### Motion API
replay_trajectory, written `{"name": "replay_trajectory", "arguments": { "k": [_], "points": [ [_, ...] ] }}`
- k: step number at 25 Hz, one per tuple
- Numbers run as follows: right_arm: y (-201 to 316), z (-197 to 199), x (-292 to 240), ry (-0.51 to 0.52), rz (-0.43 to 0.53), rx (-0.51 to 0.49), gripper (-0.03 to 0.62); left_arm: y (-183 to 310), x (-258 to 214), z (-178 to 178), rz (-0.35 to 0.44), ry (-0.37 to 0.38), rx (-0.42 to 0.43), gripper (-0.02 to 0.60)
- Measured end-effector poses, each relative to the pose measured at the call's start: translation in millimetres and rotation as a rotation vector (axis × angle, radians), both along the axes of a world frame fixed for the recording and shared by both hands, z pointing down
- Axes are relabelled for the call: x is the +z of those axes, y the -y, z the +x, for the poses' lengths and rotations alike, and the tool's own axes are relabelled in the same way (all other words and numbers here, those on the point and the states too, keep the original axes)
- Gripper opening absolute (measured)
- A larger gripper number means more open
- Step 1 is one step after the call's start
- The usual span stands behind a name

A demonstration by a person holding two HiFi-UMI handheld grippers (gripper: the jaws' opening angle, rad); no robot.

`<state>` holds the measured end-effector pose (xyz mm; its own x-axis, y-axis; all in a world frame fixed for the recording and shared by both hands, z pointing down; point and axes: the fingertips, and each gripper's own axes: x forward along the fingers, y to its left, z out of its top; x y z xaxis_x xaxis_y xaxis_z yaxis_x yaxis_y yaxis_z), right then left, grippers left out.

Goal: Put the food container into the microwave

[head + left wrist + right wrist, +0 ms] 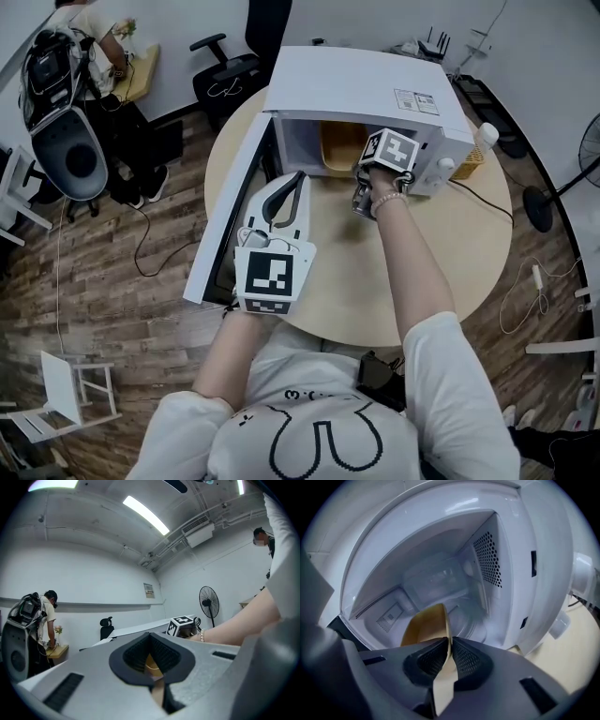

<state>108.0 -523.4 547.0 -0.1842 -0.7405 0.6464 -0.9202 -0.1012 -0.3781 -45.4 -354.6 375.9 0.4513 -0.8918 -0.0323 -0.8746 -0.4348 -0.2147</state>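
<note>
The white microwave (366, 84) stands on the round table (450, 253) with its door (234, 216) swung wide to the left. A tan food container (339, 145) sits inside the cavity. My right gripper (370, 167) is at the opening, shut on the container's near wall. In the right gripper view the tan wall (426, 623) runs up between the pads of the right gripper (449, 644) into the cavity. My left gripper (286, 197) hovers over the table beside the open door, pointing at the microwave. Its jaws are shut on nothing, as the left gripper (151, 660) shows in its own view.
A black office chair (230, 70) stands behind the microwave. A person (89, 28) is at a small desk at the back left. A floor fan (586, 150) stands on the right and a white chair (70, 394) at the lower left. A basket (473, 164) sits right of the microwave.
</note>
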Motion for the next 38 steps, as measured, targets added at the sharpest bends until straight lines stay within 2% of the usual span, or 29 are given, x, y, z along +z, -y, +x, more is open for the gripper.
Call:
{"name": "replay_trajectory", "arguments": {
  "k": [6, 7, 9, 14, 18, 24, 29, 33, 38],
  "points": [
    [10.6, -2.0, -8.2, 0.076, 0.106, 0.04, 0.041, 0.8, 2.2, 1.3, -0.01, 0.02, 0.006, 0.008],
    [11.2, -3.5, -11.6, 0.083, 0.139, 0.032, 0.065, 0.9, 2.7, 1.0, -0.013, 0.022, 0.005, 0.008],
    [9.9, -9.0, -20.6, 0.107, 0.216, -0.002, 0.193, 1.0, 3.0, 0.1, -0.02, 0.025, 0.006, 0.008],
    [-7.2, -17.3, -35.4, 0.107, 0.381, -0.075, 0.241, 2.5, 1.0, -1.3, -0.038, 0.026, 0.007, 0.008],
    [-26.4, -25.8, -42.3, 0.079, 0.471, -0.125, 0.244, 5.4, 1.9, -3.2, -0.067, 0.031, 0.002, 0.008],
    [-46.6, -37.0, -37.6, -0.085, 0.491, -0.216, 0.259, 11.7, 1.3, -5.7, -0.105, 0.035, -0.003, 0.008],
    [-54.6, -45.6, -12.0, -0.251, 0.442, -0.324, 0.279, 20.3, 1.4, -4.9, -0.115, 0.03, -0.007, 0.008],
    [-47.4, -45.9, 5.3, -0.27, 0.401, -0.325, 0.279, 27.1, 3.7, -1.7, -0.113, 0.025, -0.002, 0.008],
    [-30.0, -43.0, 7.5, -0.275, 0.4, -0.322, 0.278, 35.5, 7.4, 2.3, -0.11, 0.021, 0.001, 0.008]
  ]
}}
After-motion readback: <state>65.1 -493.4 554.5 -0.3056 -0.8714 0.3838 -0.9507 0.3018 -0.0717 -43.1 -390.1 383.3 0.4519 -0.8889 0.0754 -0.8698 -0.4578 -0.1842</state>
